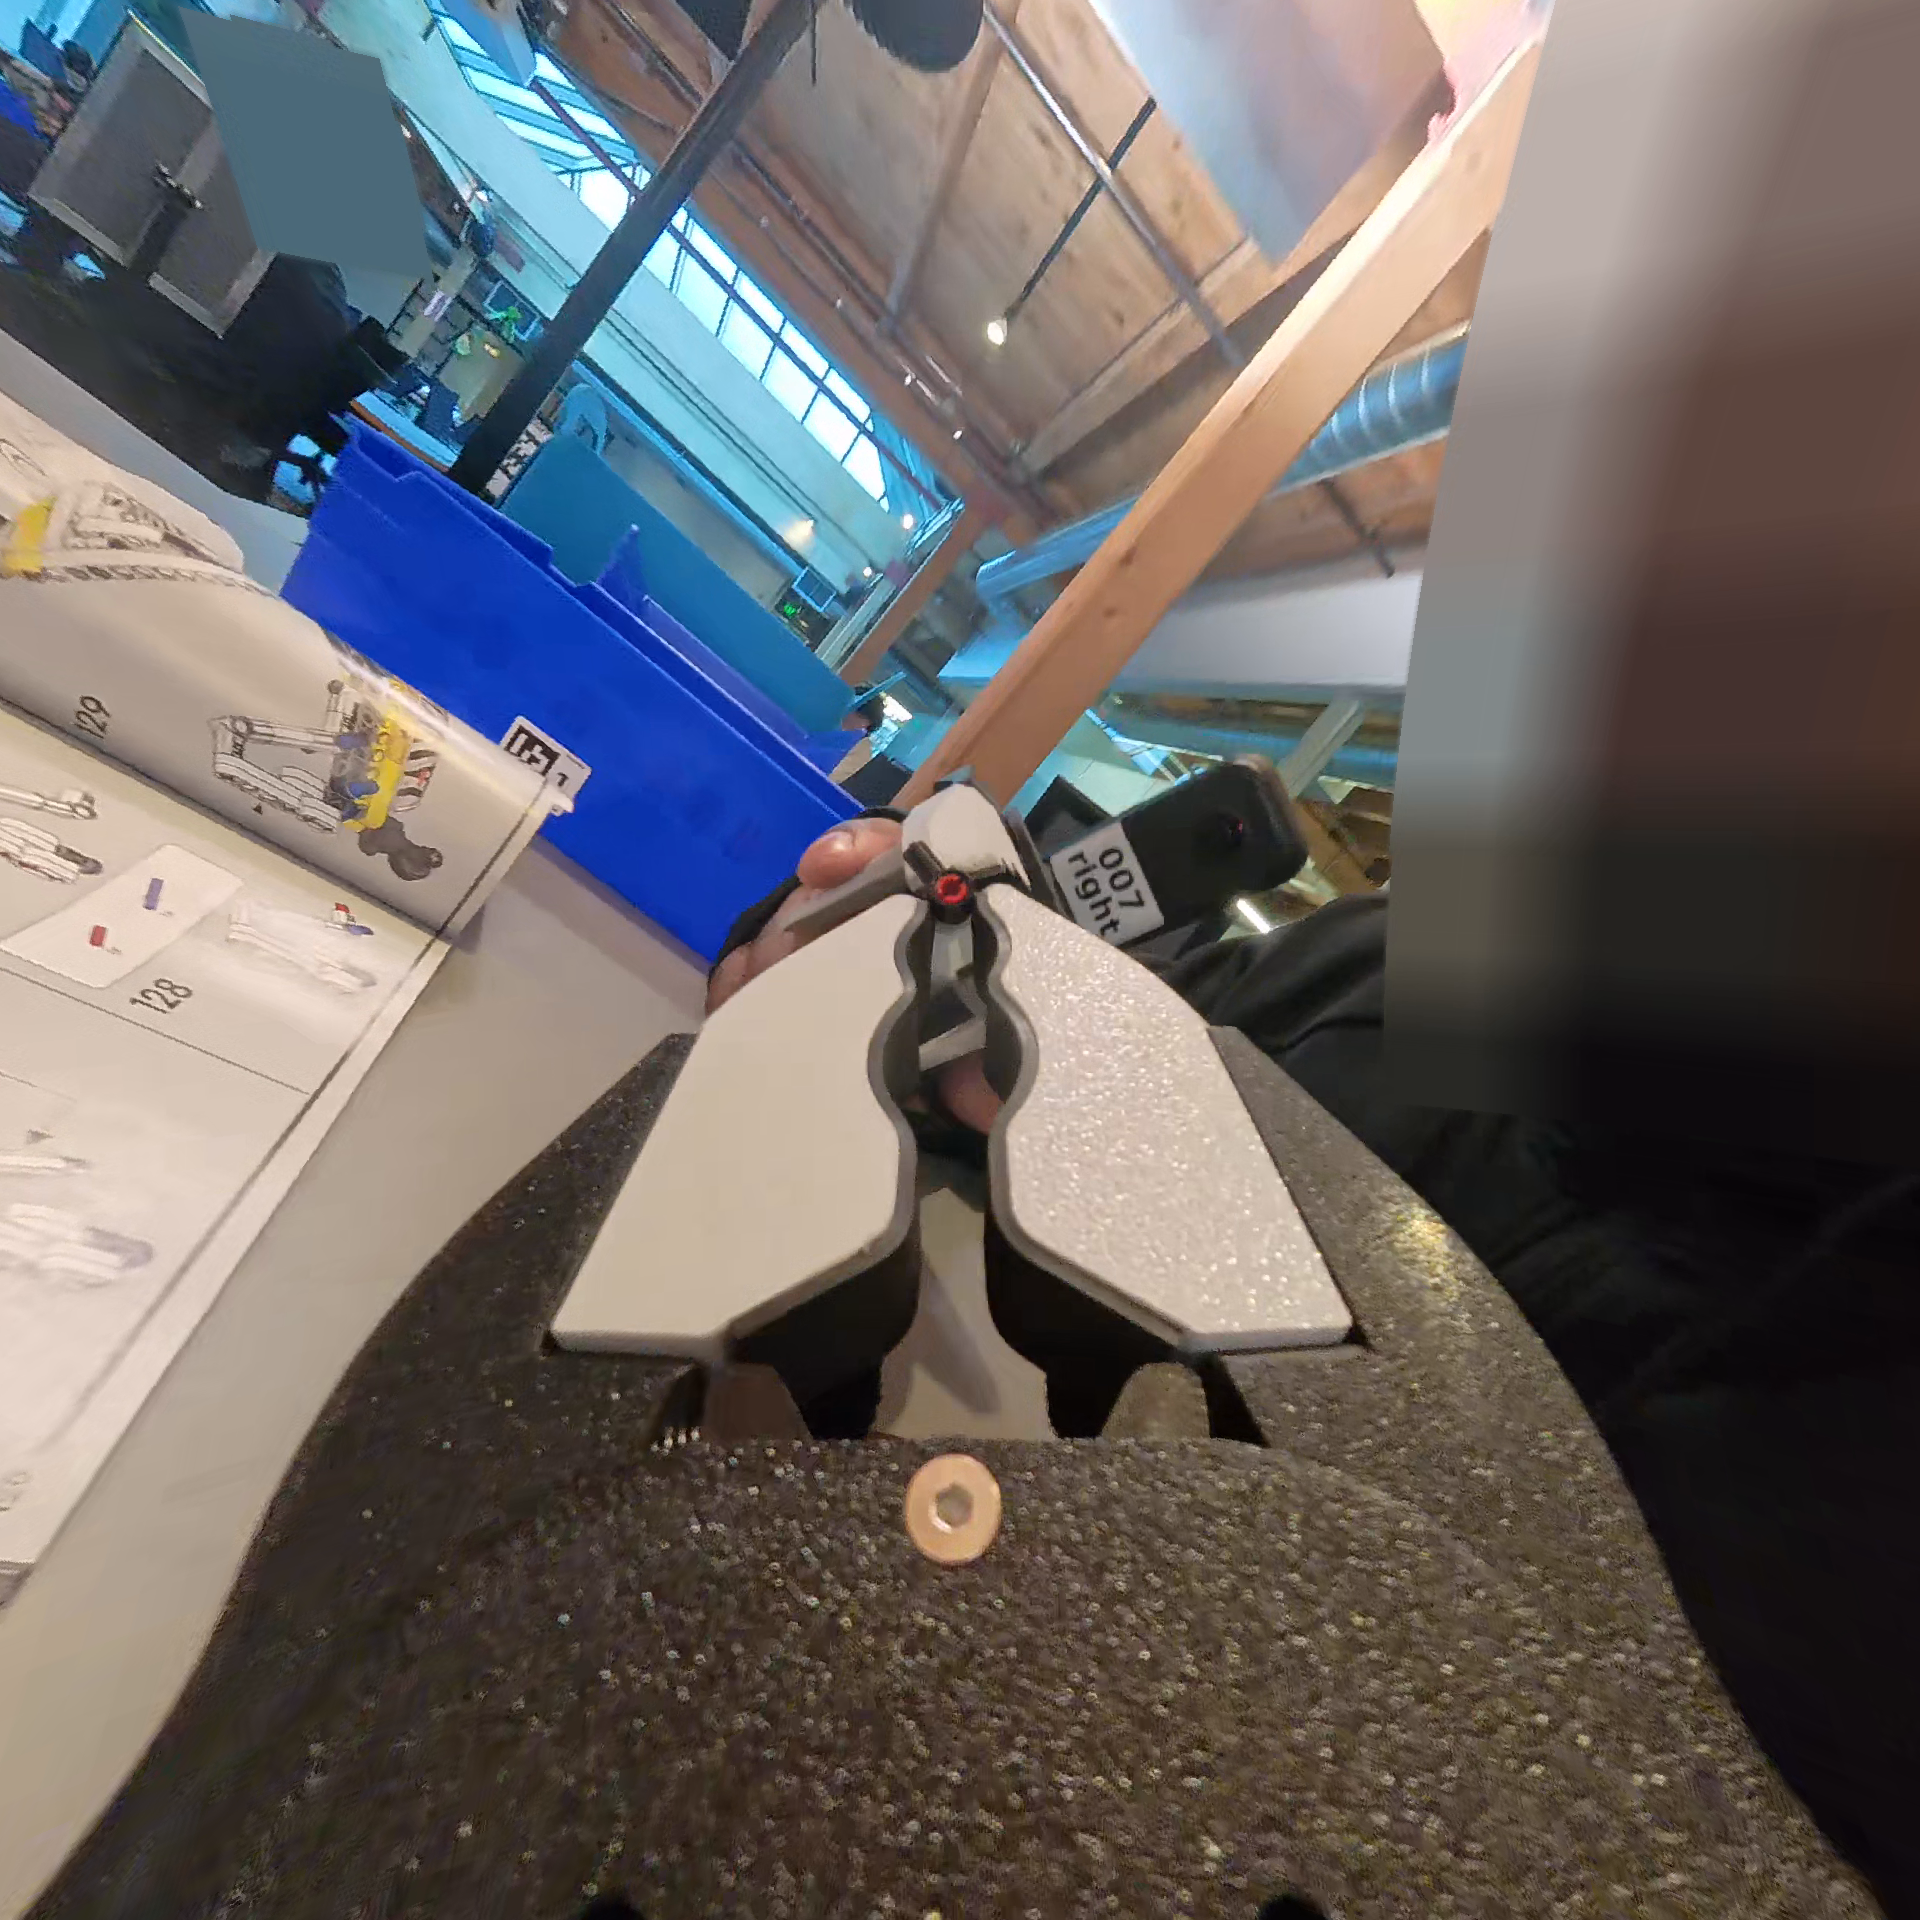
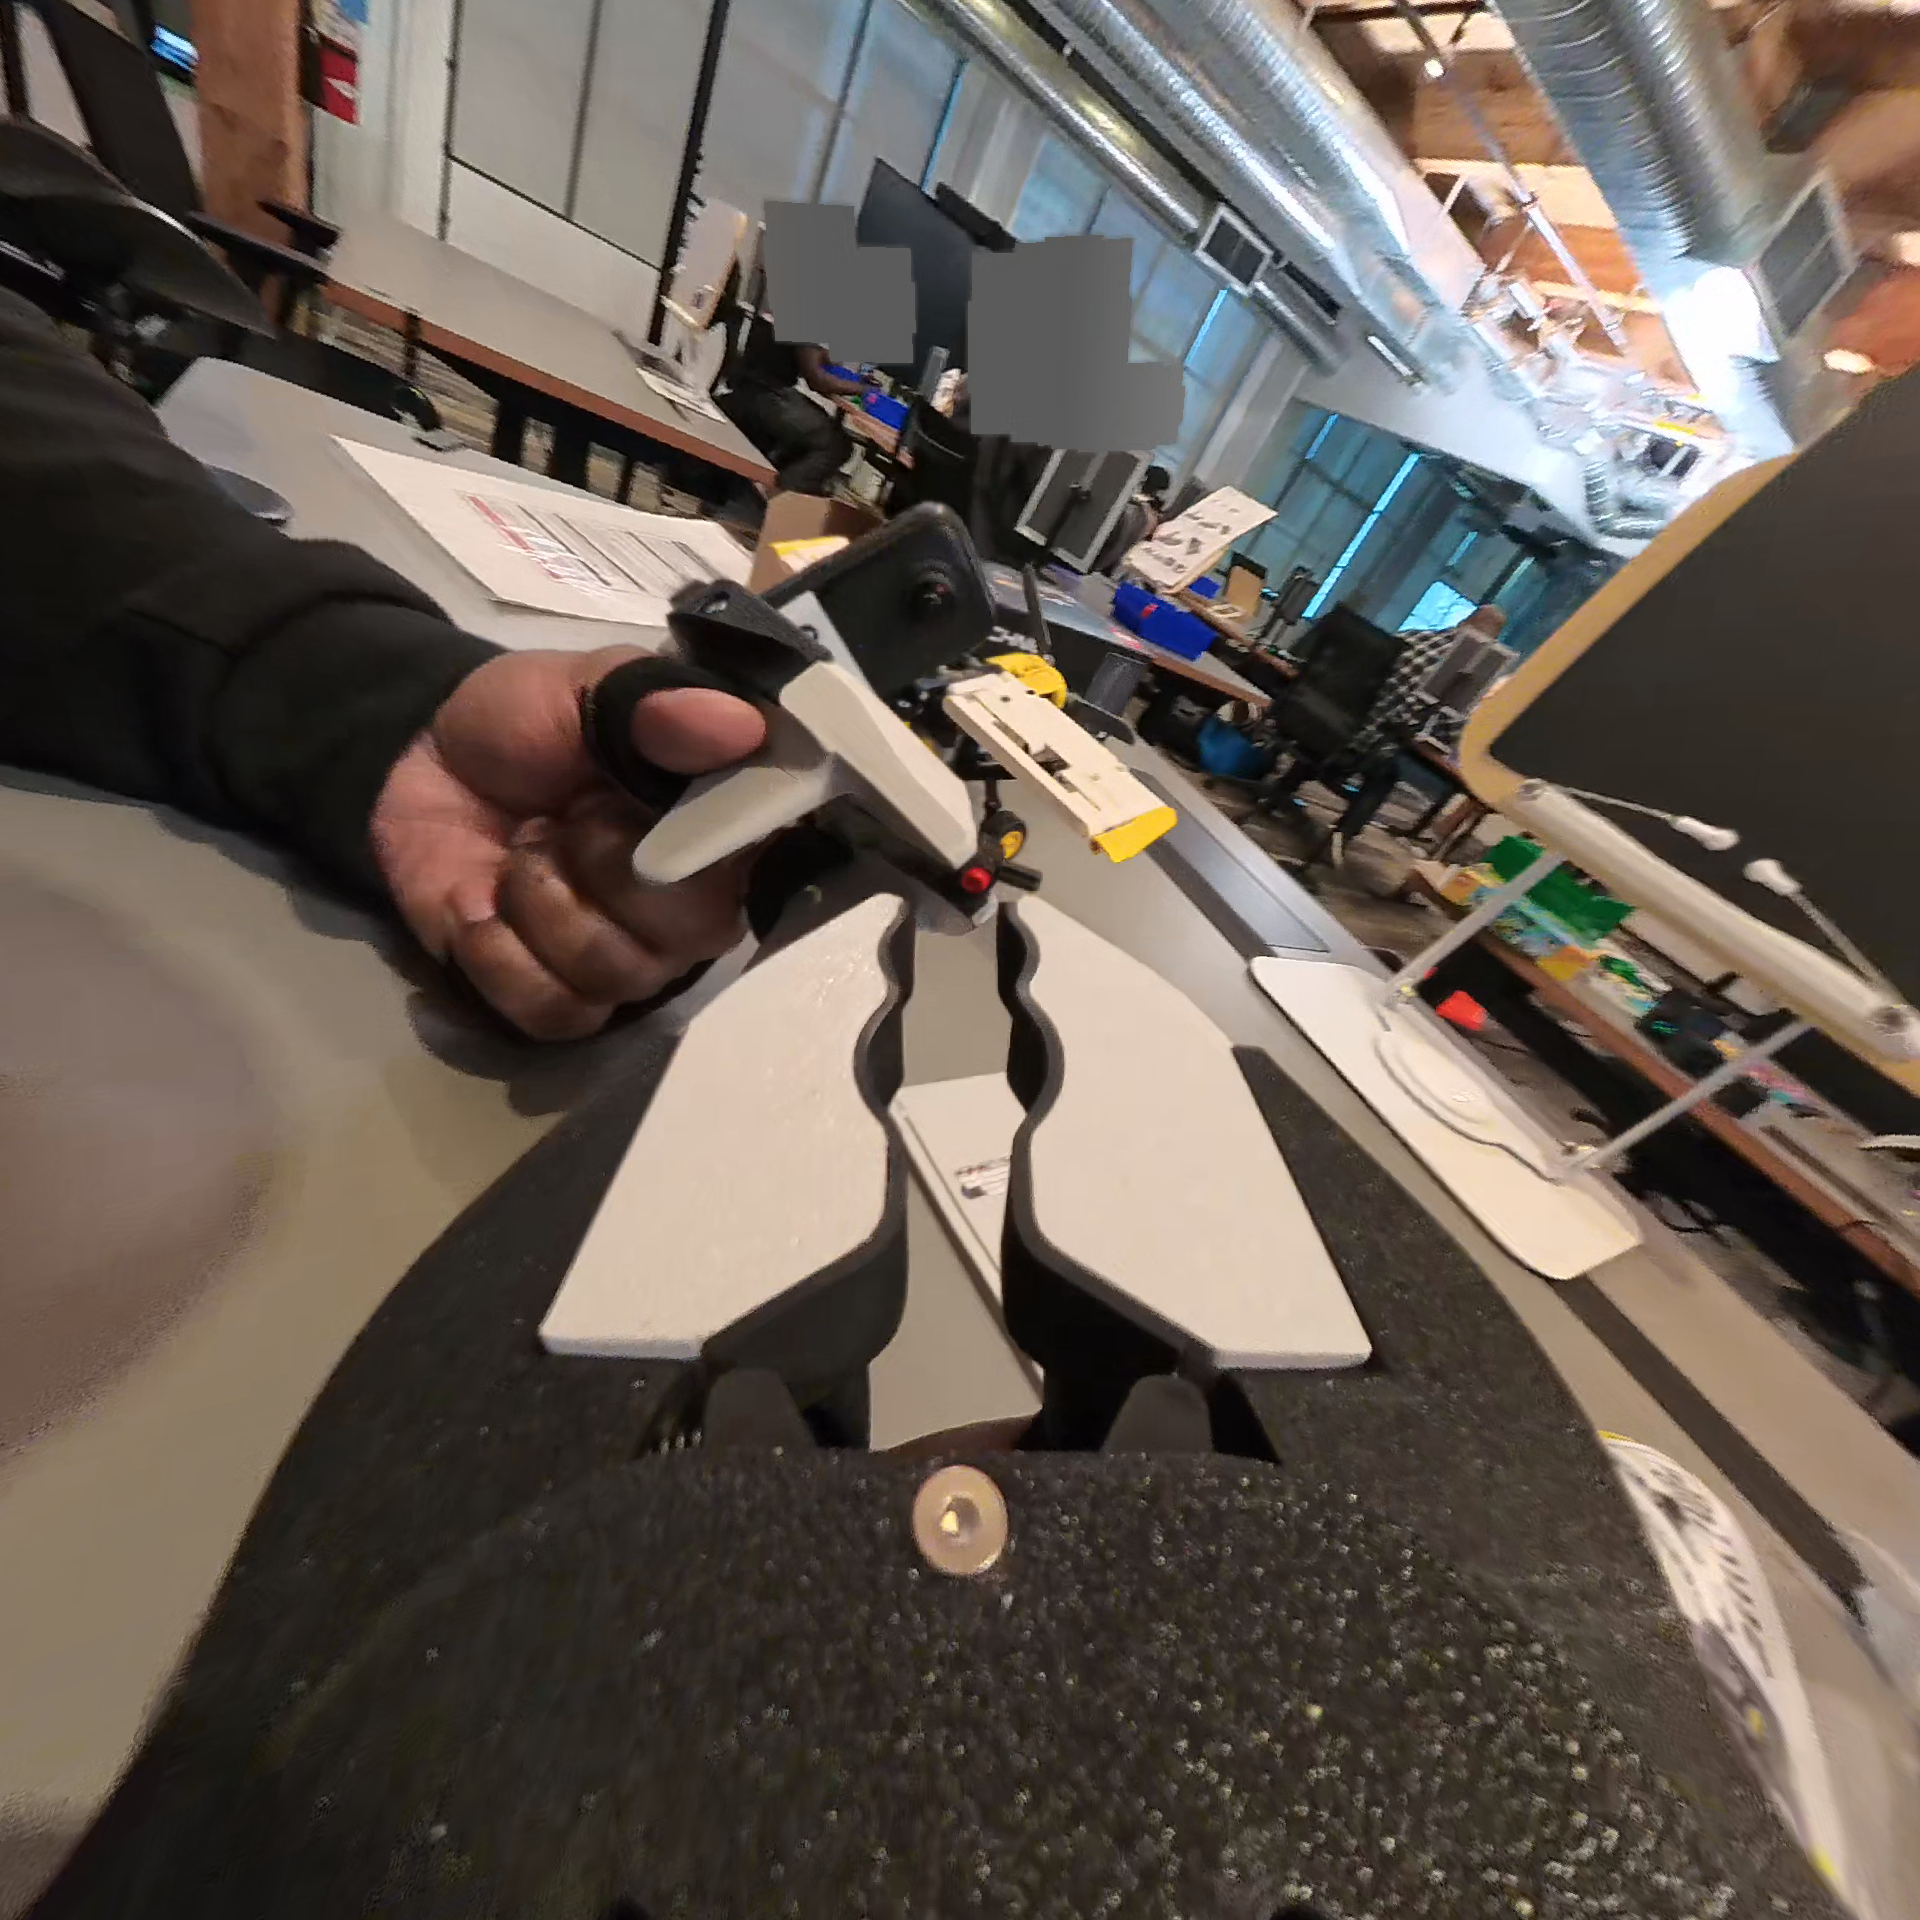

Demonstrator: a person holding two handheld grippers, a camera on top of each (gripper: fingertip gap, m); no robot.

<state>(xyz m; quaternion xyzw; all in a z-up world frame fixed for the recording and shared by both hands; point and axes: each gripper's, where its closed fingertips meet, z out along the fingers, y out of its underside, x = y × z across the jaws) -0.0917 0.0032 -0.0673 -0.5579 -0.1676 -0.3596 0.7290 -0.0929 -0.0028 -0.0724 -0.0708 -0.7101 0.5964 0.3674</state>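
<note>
- The left gripper [image 1: 951,914] has its pale grey fingers nearly together, pinched on a small black cross-shaped plastic piece with a red pin in its centre [image 1: 948,889]. The pads sit against the black stem that runs down between them.
- From the right gripper's side, that same black cross piece with the red pin [image 2: 977,880] sticks out of the left gripper's tips, just above and beyond the right gripper [image 2: 954,920]. The right one's fingers are a little apart with grey tabletop showing between them; whether its tips touch the piece, I can't tell.
- A bare hand in a black sleeve [image 2: 540,842] rests on the grey table [image 2: 125,1091] and holds the left gripper, thumb through a black loop.
- Just behind the piece, farther off, stands a white and yellow toy-brick model with a long white boom and small yellow wheels [image 2: 1055,743].
- To the left in the left wrist view lies an open building-instruction booklet [image 1: 197,831], with a blue plastic bin [image 1: 540,665] just beyond it.
- To the right, a white lamp base [image 2: 1434,1101] sits on the table.
</note>
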